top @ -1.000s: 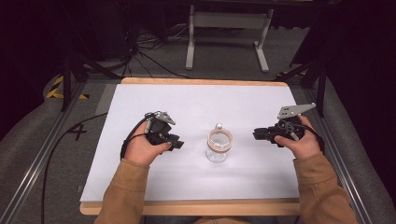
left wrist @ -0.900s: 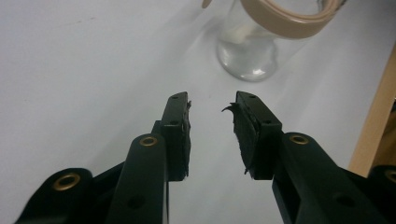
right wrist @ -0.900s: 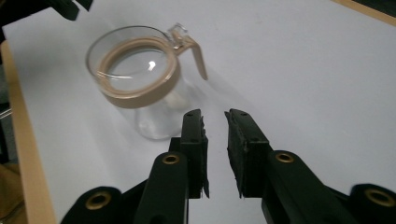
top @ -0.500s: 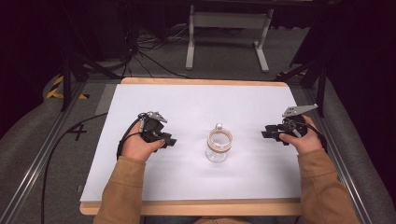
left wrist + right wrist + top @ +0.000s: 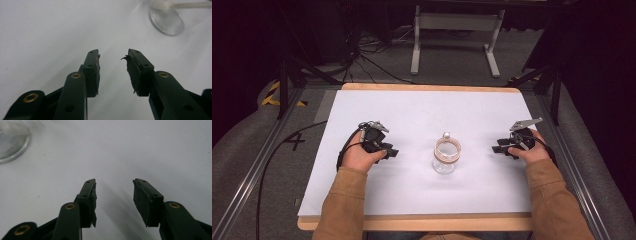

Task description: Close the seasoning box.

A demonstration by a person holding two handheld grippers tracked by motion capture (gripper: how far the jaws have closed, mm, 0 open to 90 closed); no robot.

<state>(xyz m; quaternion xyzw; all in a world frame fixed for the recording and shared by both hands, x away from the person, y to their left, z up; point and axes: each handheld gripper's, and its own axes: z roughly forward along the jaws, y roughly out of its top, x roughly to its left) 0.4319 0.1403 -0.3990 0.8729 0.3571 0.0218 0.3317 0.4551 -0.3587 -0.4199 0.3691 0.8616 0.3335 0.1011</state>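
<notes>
Both hands have drawn back from the middle since the earlier frames: my left gripper [image 5: 391, 151] now sits lower and further left in the high view, and my right gripper [image 5: 500, 148] has slid toward the right edge, so the gap around the jar [image 5: 446, 155] has widened.

From above I see a white table [image 5: 422, 115] with a pale wooden rim, filling the centre of the frame. Grey carpet surrounds it, metal rails run down either side, a light grey stand [image 5: 455, 30] sits at the top centre, and black cables [image 5: 362, 52] trail across the floor at the upper left. Beyond that the room is dark.

That small clear glass jar stands upright at the middle of the frame, with a tan ring around its mouth and a small pale knob just behind it; I cannot tell whether the knob is attached. It sits between the two grippers, well apart from each.

In the left gripper view the jar's [image 5: 166, 20] round base shows at the upper right, ahead of the jaws. In the right gripper view its [image 5: 12, 141] edge sits at the upper left. Each pair of jaws stands moderately spread over bare white surface, with nothing between the pads.
</notes>
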